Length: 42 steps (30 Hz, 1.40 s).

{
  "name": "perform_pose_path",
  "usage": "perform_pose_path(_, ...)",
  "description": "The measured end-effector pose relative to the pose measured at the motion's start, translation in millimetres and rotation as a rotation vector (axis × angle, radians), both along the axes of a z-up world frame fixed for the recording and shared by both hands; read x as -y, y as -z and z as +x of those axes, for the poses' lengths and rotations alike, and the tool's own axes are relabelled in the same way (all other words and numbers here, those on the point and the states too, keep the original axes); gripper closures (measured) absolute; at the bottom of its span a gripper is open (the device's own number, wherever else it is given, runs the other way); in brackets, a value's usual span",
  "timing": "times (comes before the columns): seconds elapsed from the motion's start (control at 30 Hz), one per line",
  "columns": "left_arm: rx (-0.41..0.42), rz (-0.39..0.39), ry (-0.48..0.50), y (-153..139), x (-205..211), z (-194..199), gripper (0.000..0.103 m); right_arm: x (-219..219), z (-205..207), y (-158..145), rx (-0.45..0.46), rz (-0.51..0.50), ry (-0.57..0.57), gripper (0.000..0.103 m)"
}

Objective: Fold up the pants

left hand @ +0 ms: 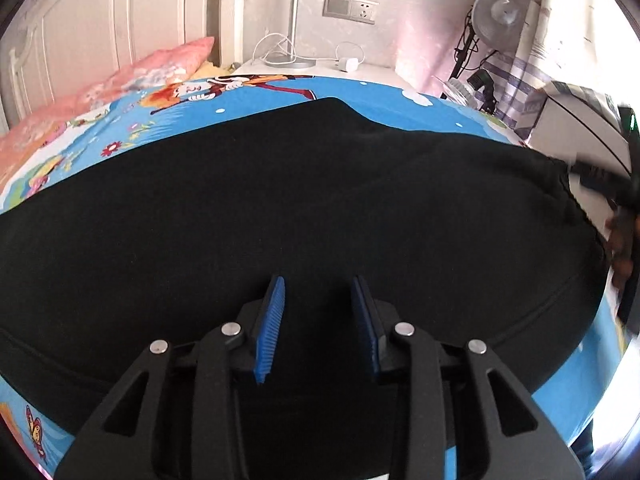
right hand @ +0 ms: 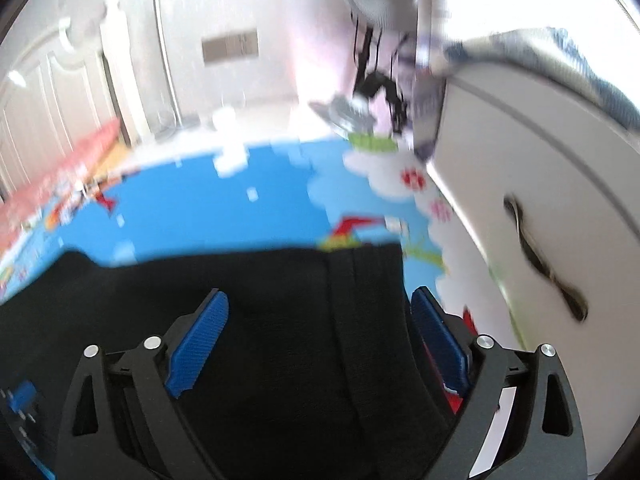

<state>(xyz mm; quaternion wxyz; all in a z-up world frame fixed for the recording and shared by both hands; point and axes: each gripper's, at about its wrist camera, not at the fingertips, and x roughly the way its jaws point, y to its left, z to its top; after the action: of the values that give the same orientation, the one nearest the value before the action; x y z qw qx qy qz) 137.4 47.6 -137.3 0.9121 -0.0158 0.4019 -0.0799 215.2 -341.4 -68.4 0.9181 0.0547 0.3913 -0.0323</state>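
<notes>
Nearest in left wrist view: left gripper (left hand: 318, 300), blue pads a narrow gap apart, nothing btwn them, just black cloth beneath. Jaws part-open, not gripping. Can't tell if the tips touch the fabric.

Right gripper (right hand: 320, 312) in its own view: jaws spread wide, empty, hanging over one end of the pants (right hand: 260, 320). A ribbed band w/ a vertical seam runs btwn the pads, prob. waistband or cuff; blur makes it hard to say which. Not clamped on anything.

Pants (left hand: 300, 200) lie flat across the bed, on the blue cartoon bedsheet (left hand: 360, 92), filling most of the left view side to side. Look already doubled lengthwise, leg on leg, though that's a guess from the outline. Right end reaches the bed edge by the white cabinet (right hand: 520, 200).

Handling: soft, limp knit, light, no stiffness. Will sag and drag if lifted from one pt, and layers may slide apart. Best hold, imo: pinch both layers at the end corners, one gripper per corner, on the ribbed band where cloth is thicker & less slippy.

Further back: pink pillow (left hand: 120, 84), then nightstand (left hand: 312, 70) w/ lamp base & charger, wall socket (left hand: 350, 9), fan (left hand: 502, 10) at far right.
</notes>
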Motion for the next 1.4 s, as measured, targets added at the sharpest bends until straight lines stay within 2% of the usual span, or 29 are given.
perform_pose_path(0.07, 0.007, -0.006, -0.002, 0.2, 0.1, 0.7, 0.064, -6.5, 14.4, 0.8, -0.032, -0.023, -0.025, 0.011)
perform_pose_path(0.17, 0.023, -0.004, 0.016, 1.5, 3.2, 0.5, 0.058, -7.7, 42.4, 26.7, -0.141, -0.159, -0.012, 0.011)
perform_pose_path(0.2, 0.030, -0.002, 0.019, 2.2, 3.2, -0.5, 0.058, -5.0, 47.0, 38.7, -0.178, -0.164, -0.009, 0.011)
perform_pose_path(0.27, 0.037, -0.025, 0.024, 2.2, -0.2, -1.3, 0.058, 7.3, 53.6, 53.9, -0.221, -0.062, 0.003, 0.012)
perform_pose_path(0.3, 0.036, -0.053, 0.022, 1.8, -4.4, -1.6, 0.058, 9.7, 54.1, 53.5, -0.225, -0.044, 0.012, 0.012)
perform_pose_path(0.37, 0.037, -0.111, -0.009, -0.7, -16.9, -2.8, 0.058, 5.8, 52.7, 55.0, -0.215, -0.078, 0.008, 0.012)
perform_pose_path(0.4, 0.047, -0.126, -0.050, -2.1, -26.6, -3.5, 0.058, 2.6, 51.0, 54.4, -0.201, -0.105, 0.009, 0.012)
perform_pose_path(0.47, 0.068, -0.100, -0.127, -4.3, -45.1, -4.0, 0.058, -0.1, 47.7, 53.4, -0.184, -0.126, 0.012, 0.010)
perform_pose_path(0.53, 0.052, -0.073, -0.193, -3.4, -69.0, -2.2, 0.058, 2.0, 46.3, 54.6, -0.177, -0.116, 0.021, 0.009)
perform_pose_path(0.63, 0.049, -0.084, -0.310, -3.7, -120.0, -10.2, 0.058, 5.6, 47.8, 53.8, -0.186, -0.082, 0.025, 0.009)
perform_pose_path(0.73, 0.055, -0.023, -0.425, -3.0, -174.1, -17.4, 0.054, 7.5, 48.3, 54.0, -0.188, -0.069, 0.029, 0.009)
perform_pose_path(0.87, 0.118, -0.085, -0.706, -13.2, -280.5, -47.8, 0.054, -1.1, 45.0, 51.3, -0.164, -0.131, 0.034, 0.007)
perform_pose_path(0.93, 0.173, -0.100, -0.801, -20.3, -320.9, -64.5, 0.054, -7.9, 42.6, 47.5, -0.150, -0.192, 0.059, 0.006)
perform_pose_path(1.0, 0.186, -0.091, -0.832, -19.0, -353.2, -68.1, 0.054, -28.3, 38.3, 31.6, -0.108, -0.276, 0.109, 0.006)
perform_pose_path(1.03, 0.162, -0.071, -0.858, -15.0, -369.1, -65.6, 0.054, -36.6, 35.3, 23.7, -0.079, -0.276, 0.113, 0.005)
perform_pose_path(1.1, 0.061, -0.053, -0.879, 2.2, -403.1, -56.8, 0.052, -77.2, 22.7, -4.9, 0.026, -0.214, 0.041, 0.005)
perform_pose_path(1.13, 0.016, -0.077, -0.856, 12.1, -415.0, -54.5, 0.041, -100.2, 17.1, -16.7, 0.066, -0.191, -0.008, 0.005)
perform_pose_path(1.17, 0.026, -0.115, -0.861, 14.5, -419.6, -58.4, 0.036, -131.8, 9.6, -29.5, 0.115, -0.161, -0.088, 0.005)
perform_pose_path(1.23, 0.035, -0.158, -0.870, 17.8, -425.1, -62.0, 0.032, -189.4, -1.7, -44.0, 0.164, -0.111, -0.242, 0.005)
perform_pose_path(1.3, 0.051, -0.149, -0.878, 16.7, -424.0, -64.3, 0.032, -258.7, -10.3, -47.4, 0.156, -0.026, -0.429, 0.005)
perform_pose_path(1.33, 0.063, -0.130, -0.890, 14.0, -422.6, -64.6, 0.034, -281.0, -11.5, -46.3, 0.139, 0.000, -0.486, 0.005)
perform_pose_path(1.37, 0.094, -0.080, -0.894, 5.0, -415.2, -64.7, 0.042, -320.7, -13.8, -41.5, 0.114, 0.019, -0.565, 0.005)
perform_pose_path(1.4, 0.132, -0.032, -0.873, -4.6, -406.6, -64.7, 0.046, -344.1, -14.1, -37.3, 0.100, 0.015, -0.600, 0.005)
